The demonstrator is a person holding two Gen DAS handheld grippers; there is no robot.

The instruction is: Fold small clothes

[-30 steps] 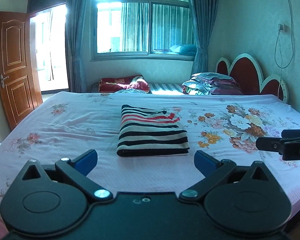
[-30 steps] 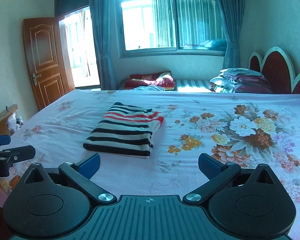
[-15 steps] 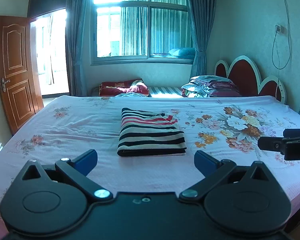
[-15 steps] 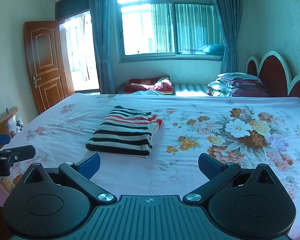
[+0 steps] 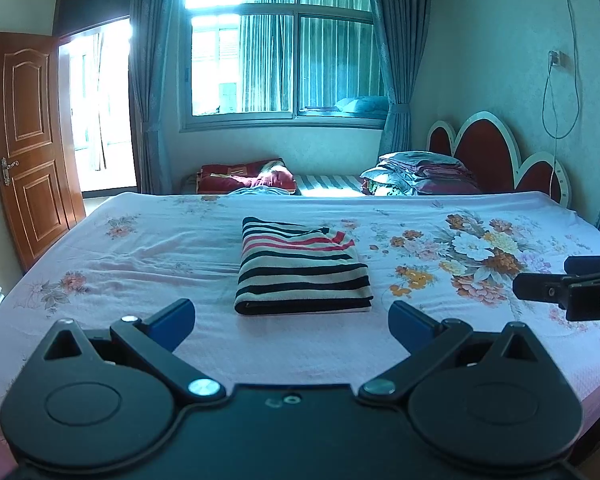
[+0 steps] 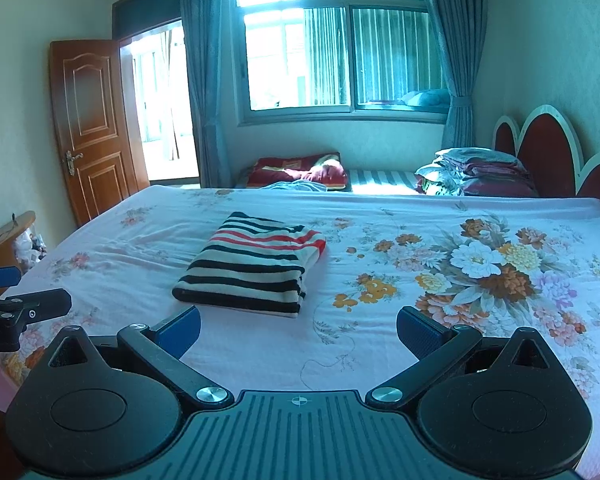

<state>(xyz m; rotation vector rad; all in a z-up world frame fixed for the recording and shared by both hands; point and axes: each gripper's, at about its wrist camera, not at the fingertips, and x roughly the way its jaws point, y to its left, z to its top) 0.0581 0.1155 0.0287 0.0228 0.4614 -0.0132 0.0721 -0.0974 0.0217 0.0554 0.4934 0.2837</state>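
Note:
A striped garment (image 5: pixel 302 270), black, white and red, lies folded into a neat rectangle in the middle of the bed (image 5: pixel 140 248). It also shows in the right wrist view (image 6: pixel 252 264), left of centre. My left gripper (image 5: pixel 292 322) is open and empty, held back near the bed's front edge, apart from the garment. My right gripper (image 6: pixel 298 330) is open and empty, also held back from the garment. Each gripper shows at the edge of the other's view: the right one (image 5: pixel 568 292) and the left one (image 6: pixel 16 312).
The bed has a pink floral sheet. A red and white headboard (image 5: pixel 496 160) stands at the right. Folded bedding (image 5: pixel 416 174) and a red blanket (image 5: pixel 244 174) lie beyond the far edge under the window. A wooden door (image 5: pixel 28 140) stands open at the left.
Both grippers have drawn back and tilted up slightly, so the garment sits a little farther away. The garment has not moved. Both stay open.

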